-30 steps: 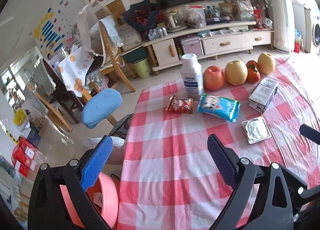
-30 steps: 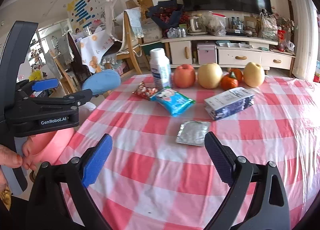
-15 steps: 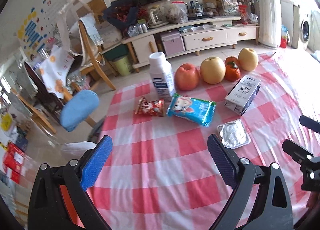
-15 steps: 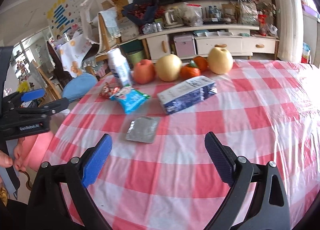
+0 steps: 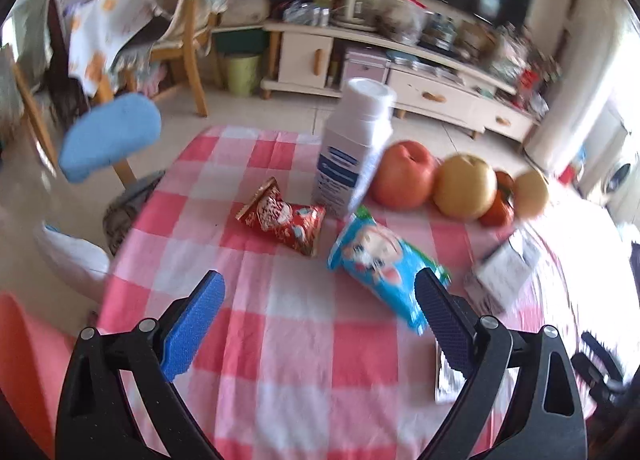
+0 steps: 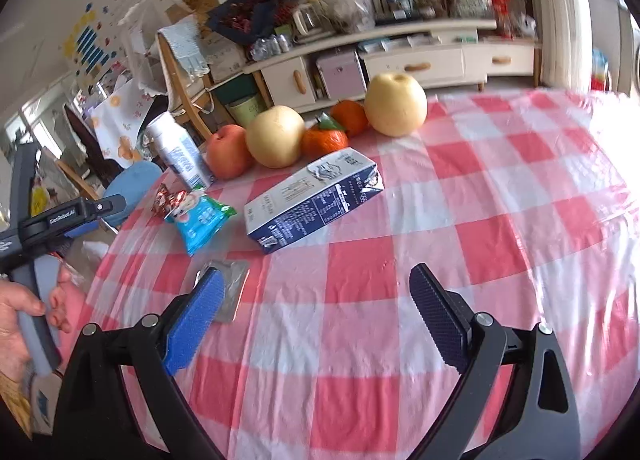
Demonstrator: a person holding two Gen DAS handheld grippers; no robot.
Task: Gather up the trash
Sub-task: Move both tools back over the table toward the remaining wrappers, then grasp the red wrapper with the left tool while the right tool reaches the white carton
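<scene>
Two tools, the left tool (image 5: 318,316) and right tool (image 6: 314,310), are hovering released and empty over the desk (image 6: 460,196). Judging by the left view, approach is underway; next, lowering onto the red wrapper (image 5: 282,220) at frame centre.

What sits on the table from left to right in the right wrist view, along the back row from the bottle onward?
White bottle → red apple → yellow pear → leafed orange → second orange → second pear.
</scene>
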